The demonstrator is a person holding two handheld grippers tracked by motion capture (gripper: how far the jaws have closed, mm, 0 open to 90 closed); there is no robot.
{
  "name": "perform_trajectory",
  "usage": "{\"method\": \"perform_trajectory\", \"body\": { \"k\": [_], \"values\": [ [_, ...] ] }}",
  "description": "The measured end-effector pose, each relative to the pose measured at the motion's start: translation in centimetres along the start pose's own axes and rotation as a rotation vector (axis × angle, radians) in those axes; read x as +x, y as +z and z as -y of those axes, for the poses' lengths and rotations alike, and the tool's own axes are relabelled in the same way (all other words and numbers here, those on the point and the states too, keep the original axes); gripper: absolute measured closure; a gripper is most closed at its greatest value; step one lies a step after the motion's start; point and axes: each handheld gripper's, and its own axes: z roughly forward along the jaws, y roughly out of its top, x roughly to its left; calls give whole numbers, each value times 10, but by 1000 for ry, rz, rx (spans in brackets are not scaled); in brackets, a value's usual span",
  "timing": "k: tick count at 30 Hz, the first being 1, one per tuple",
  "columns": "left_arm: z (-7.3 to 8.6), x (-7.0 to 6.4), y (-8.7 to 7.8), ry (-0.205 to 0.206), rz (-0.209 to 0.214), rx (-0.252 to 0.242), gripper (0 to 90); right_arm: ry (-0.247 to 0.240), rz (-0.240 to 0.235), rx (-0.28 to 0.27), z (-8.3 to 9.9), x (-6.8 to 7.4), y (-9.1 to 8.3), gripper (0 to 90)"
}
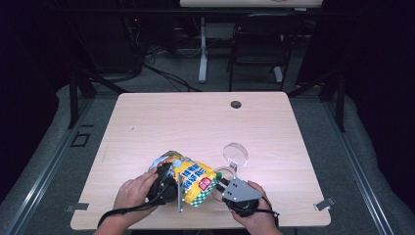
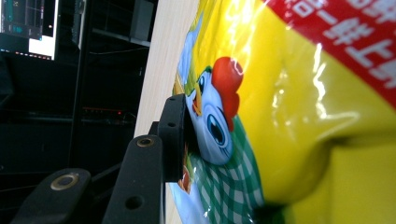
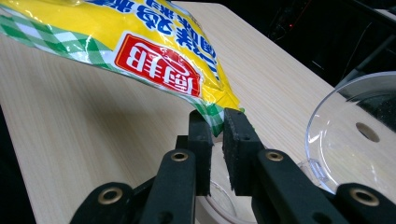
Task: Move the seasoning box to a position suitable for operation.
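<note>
A yellow snack bag [image 1: 193,178] hangs between both grippers, long axis running ten to four o'clock: left gripper [image 1: 164,183] clamps its left side, right gripper [image 3: 215,122] pinches its corner.

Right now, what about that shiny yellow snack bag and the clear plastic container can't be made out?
- Yellow snack bag: underside hidden, high view.
- Left gripper: second jaw behind bag, left gripper view.
- Clear plastic container: cut by right edge, right gripper view; contents unreadable.
- Printed text: too small, high view.
</note>
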Motion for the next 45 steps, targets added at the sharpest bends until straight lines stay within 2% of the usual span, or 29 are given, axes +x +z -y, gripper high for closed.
{"method": "perform_trajectory", "body": {
  "k": [5, 7, 14, 21, 23, 26, 36, 45],
  "values": [
    [-2, 1, -1, -5, 5, -6, 651, -27, 2, 8, 0, 1, 0, 850],
    [-2, 0, -2, 1, 7, -6, 657, -28, -8, 5, 0, 1, 0, 900],
    [-2, 0, -3, 15, 3, -2, 664, -33, -3, 9, -1, 2, 0, 900],
    [-3, 2, -6, 28, -19, -4, 665, -17, -7, 3, -1, 2, -1, 900],
    [-3, 3, -7, 16, 0, -5, 665, -1, -10, -3, -1, 1, -1, 900],
    [-4, 2, -6, 13, 6, -8, 666, 5, -11, 3, 0, 0, -1, 900],
    [-5, 4, -11, 65, -39, 4, 668, 11, -19, 1, 1, -1, 0, 900],
    [-8, 5, -10, 92, -40, 13, 670, 26, -28, 5, 3, -3, 2, 900]
  ]
}}
